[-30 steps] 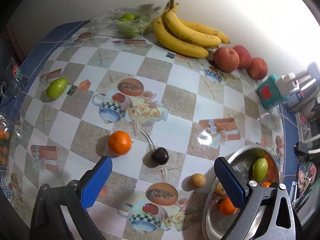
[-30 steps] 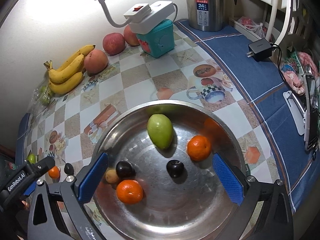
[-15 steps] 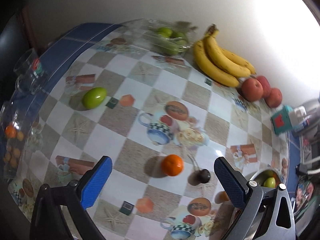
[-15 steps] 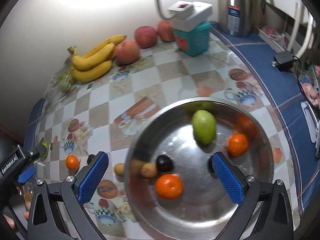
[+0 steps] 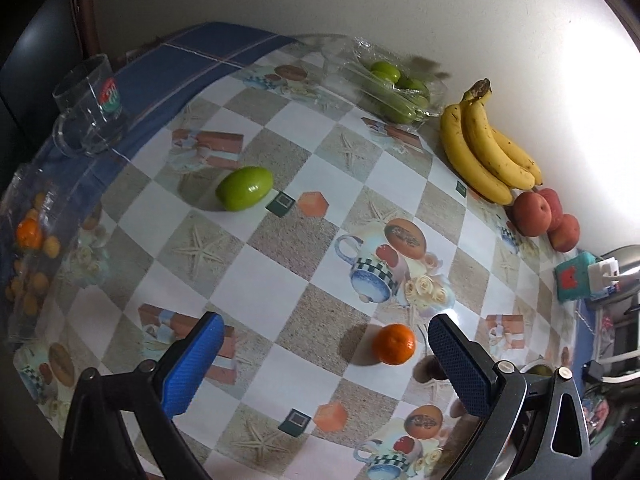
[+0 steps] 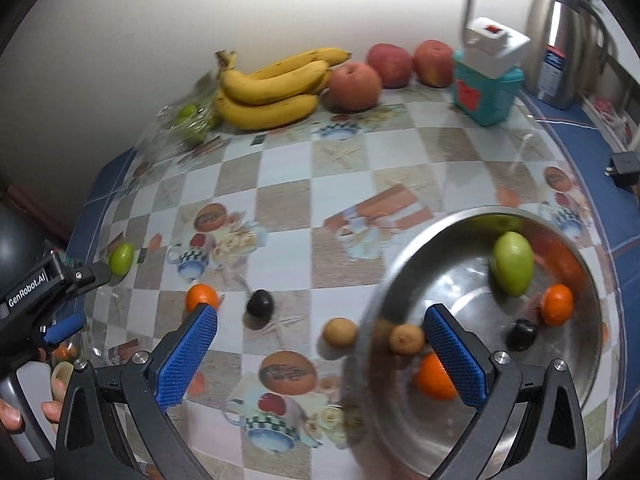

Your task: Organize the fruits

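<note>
Left wrist view looks down across the checked tablecloth (image 5: 280, 280), and the left gripper (image 5: 320, 364) hangs over it with its blue jaws spread wide and nothing between them. The loose tangerine (image 5: 393, 344) lies just ahead of the jaws and off to the right of their midline, close beside the right-hand pad — a small shift that way would centre it. Being round, it has no long axis to line up with. The loose green fruit (image 5: 244, 188) lies farther off, ahead and a little left, its long axis running roughly across the view and tilted up to the right; closing on it would probably call for turning the jaws across its short side.

From the right wrist view, the right gripper (image 6: 320, 354) is also wide open and empty, straddling the near rim of the steel bowl (image 6: 404, 432). That bowl already holds a green fruit, tangerines, a dark plum and a small brown fruit. Still on the cloth are the tangerine, a dark plum (image 6: 260, 303) and a small brown fruit (image 6: 339, 331) just outside the bowl's rim.

My judgement: the left gripper is nearer the tangerine and the green fruit — the right is nearer the brown fruit and the plum
</note>
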Available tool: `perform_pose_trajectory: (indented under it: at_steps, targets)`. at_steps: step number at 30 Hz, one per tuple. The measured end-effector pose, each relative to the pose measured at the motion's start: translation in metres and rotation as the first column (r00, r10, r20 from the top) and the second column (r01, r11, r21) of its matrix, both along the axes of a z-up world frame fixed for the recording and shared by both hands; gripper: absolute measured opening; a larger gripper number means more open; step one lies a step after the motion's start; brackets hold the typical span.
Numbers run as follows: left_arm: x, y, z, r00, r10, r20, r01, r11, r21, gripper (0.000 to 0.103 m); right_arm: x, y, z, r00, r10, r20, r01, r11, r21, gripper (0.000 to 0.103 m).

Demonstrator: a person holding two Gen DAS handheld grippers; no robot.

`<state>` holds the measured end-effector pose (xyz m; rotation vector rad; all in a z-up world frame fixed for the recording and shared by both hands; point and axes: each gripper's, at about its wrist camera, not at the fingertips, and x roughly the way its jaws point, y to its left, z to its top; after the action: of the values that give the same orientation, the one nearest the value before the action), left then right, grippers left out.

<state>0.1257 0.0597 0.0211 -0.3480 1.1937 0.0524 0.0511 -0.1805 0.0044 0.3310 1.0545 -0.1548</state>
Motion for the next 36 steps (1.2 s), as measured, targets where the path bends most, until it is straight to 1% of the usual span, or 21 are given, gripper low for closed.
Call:
perform_pose_trajectory:
  at_steps: [2, 4, 5, 6, 7, 8, 9, 10, 11, 13, 16, 17, 19, 21, 23, 26, 30, 34, 36]
  targets:
    - [0.001, -0.003, -0.003, 1.0, -0.011, -0.011, 0.011, 1.0, -0.003, 0.103, 0.002, 0.005, -0.003, 1.0, 0.011, -0.004, -0.011, 1.0, -0.002, 0.103]
    - [0.002, -0.009, -0.007, 0.999, -0.031, -0.03, 0.03, 0.999, -0.029, 0.103, 0.004, 0.008, -0.006, 1.0, 0.018, -0.009, -0.018, 1.0, -0.004, 0.101]
    - [0.002, -0.012, -0.009, 0.998, -0.044, -0.035, 0.043, 0.998, -0.039, 0.103, 0.005, 0.008, -0.007, 1.0, 0.021, -0.012, -0.021, 1.0, 0.003, 0.094]
    - [0.002, -0.018, -0.012, 0.997, -0.062, -0.043, 0.06, 0.997, -0.044, 0.103, 0.005, 0.008, -0.009, 1.0, 0.024, -0.015, -0.024, 1.0, 0.011, 0.089]
    - [0.002, -0.021, -0.013, 0.996, -0.073, -0.047, 0.071, 0.997, -0.044, 0.103, 0.005, 0.008, -0.011, 0.999, 0.024, -0.022, -0.024, 1.0, 0.017, 0.08]
    - [0.002, -0.027, -0.016, 0.994, -0.09, -0.054, 0.088, 0.995, -0.045, 0.103, 0.006, 0.008, -0.013, 0.999, 0.024, -0.029, -0.024, 1.0, 0.017, 0.074]
    - [0.002, -0.029, -0.016, 0.994, -0.098, -0.057, 0.095, 0.994, -0.049, 0.103, 0.007, 0.008, -0.015, 0.999, 0.026, -0.038, -0.025, 1.0, 0.013, 0.073]
    - [0.002, -0.032, -0.017, 0.992, -0.107, -0.06, 0.104, 0.993, -0.057, 0.103, 0.007, 0.008, -0.017, 0.999, 0.027, -0.046, -0.026, 1.0, 0.008, 0.07]
    - [0.002, -0.034, -0.018, 0.992, -0.113, -0.063, 0.109, 0.992, -0.064, 0.103, 0.007, 0.008, -0.02, 0.998, 0.027, -0.054, -0.027, 1.0, 0.008, 0.063]
    - [0.002, -0.039, -0.018, 0.99, -0.123, -0.065, 0.119, 0.991, -0.064, 0.103, 0.008, 0.007, -0.023, 0.997, 0.031, -0.063, -0.03, 0.999, 0.014, 0.058]
    - [0.002, -0.042, -0.021, 0.988, -0.133, -0.074, 0.128, 0.99, -0.062, 0.103, 0.009, 0.008, -0.028, 0.996, 0.034, -0.081, -0.034, 0.999, -0.002, 0.056]
    - [0.003, -0.043, -0.022, 0.988, -0.136, -0.077, 0.131, 0.989, -0.064, 0.103, 0.01, 0.008, -0.03, 0.995, 0.036, -0.088, -0.037, 0.999, -0.008, 0.052]
    - [0.003, -0.045, -0.025, 0.986, -0.144, -0.086, 0.138, 0.988, -0.069, 0.103, 0.012, 0.009, -0.034, 0.994, 0.037, -0.104, -0.039, 0.999, -0.02, 0.048]
    - [0.004, -0.048, -0.03, 0.983, -0.151, -0.101, 0.146, 0.987, -0.062, 0.103, 0.013, 0.011, -0.037, 0.992, 0.043, -0.117, -0.046, 0.999, -0.024, 0.047]
    - [0.004, -0.05, -0.035, 0.981, -0.155, -0.118, 0.148, 0.987, -0.062, 0.102, 0.014, 0.013, -0.04, 0.99, 0.05, -0.129, -0.056, 0.998, -0.041, 0.043]
    - [0.004, -0.053, -0.039, 0.978, -0.16, -0.13, 0.153, 0.986, -0.063, 0.102, 0.015, 0.016, -0.042, 0.988, 0.052, -0.146, -0.066, 0.994, -0.092, 0.042]
    - [0.003, -0.056, -0.039, 0.977, -0.167, -0.133, 0.16, 0.985, -0.062, 0.102, 0.016, 0.016, -0.047, 0.985, 0.057, -0.166, -0.075, 0.992, -0.101, 0.04]
    - [0.003, -0.058, -0.04, 0.976, -0.173, -0.133, 0.167, 0.984, -0.06, 0.102, 0.017, 0.021, -0.049, 0.981, 0.069, -0.18, -0.096, 0.985, -0.145, 0.037]
    - [0.004, -0.059, -0.041, 0.975, -0.176, -0.139, 0.167, 0.983, -0.072, 0.102, 0.017, 0.024, -0.05, 0.98, 0.077, -0.184, -0.108, 0.98, -0.167, 0.036]
